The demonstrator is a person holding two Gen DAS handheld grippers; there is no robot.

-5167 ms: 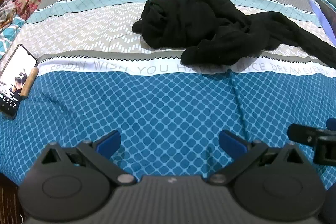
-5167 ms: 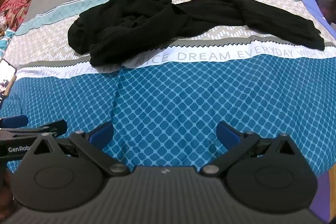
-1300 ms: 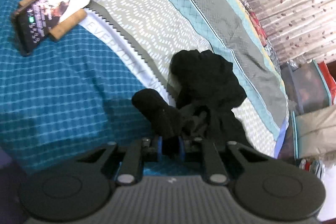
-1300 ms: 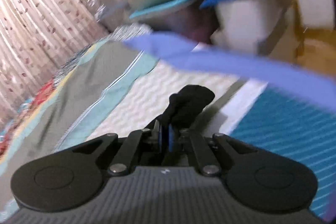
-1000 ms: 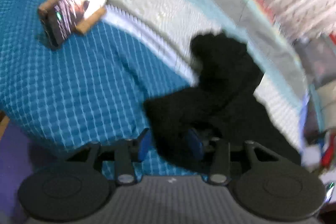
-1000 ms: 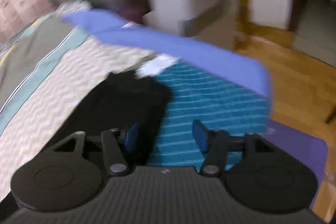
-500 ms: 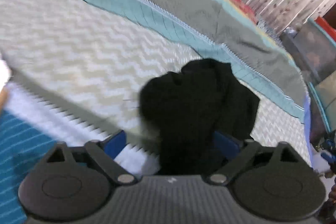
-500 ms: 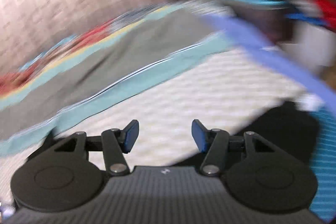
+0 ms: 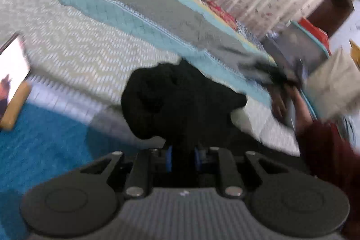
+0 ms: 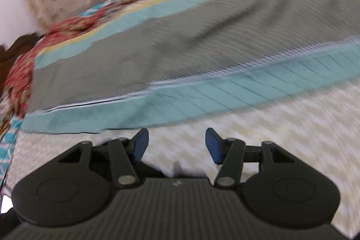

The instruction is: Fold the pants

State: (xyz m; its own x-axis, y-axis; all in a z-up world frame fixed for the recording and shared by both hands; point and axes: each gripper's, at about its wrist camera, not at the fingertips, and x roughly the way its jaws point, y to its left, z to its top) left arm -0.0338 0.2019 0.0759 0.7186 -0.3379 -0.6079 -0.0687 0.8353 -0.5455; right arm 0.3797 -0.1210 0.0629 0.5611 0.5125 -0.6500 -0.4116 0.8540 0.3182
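Lying bunched on one striped bed (image 9: 94,53), one pair of black pants (image 9: 177,105) sits clenched in the just-closed left claw (image 9: 181,160); right claw (image 10: 176,145) released, empty; one phone (image 9: 11,73); curtained room.

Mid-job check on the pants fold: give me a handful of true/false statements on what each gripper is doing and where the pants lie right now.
1. The left gripper is shut on the black pants. True; its jaws have just been closing, with cloth between them.
2. The right gripper holds a pant leg. False: its jaws stand open with only the bedspread beyond them.
3. The pants lie flat and spread out. False: they are bunched in a heap.
4. A phone shows at the left edge of the left wrist view. True.
5. The pants hang off the bed's edge. False: the heap rests on the bedspread.
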